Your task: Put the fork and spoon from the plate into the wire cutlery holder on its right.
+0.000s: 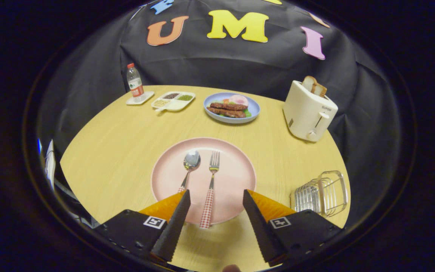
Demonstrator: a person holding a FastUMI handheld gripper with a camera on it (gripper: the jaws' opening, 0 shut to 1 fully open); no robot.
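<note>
Jaws wide apart, nothing between the pads; gripper (216, 223) hangs low at bottom centre of the frame over the near rim of the pink plate (236, 177). Fork (210, 189) lies on the plate with its checked handle running down into the gap between the fingers, closer to the left one, tines pointing away. Spoon (188, 168) lies just left of the fork, roughly parallel, its handle end tucked behind the left fingertip. Wire cutlery holder (320, 194) sits lower right, just beyond the right finger, off the plate on the round wooden table (119, 143). Neither utensil moved yet, so this looks like the approach for the first pick, probably the fork. Next move calls for dropping onto the fork handle, centring it, then closing. Farther back: blue food plate (253, 109) upper centre, toaster (308, 111) upper right, snack tray (172, 101) and water bottle (134, 82) upper left.
</note>
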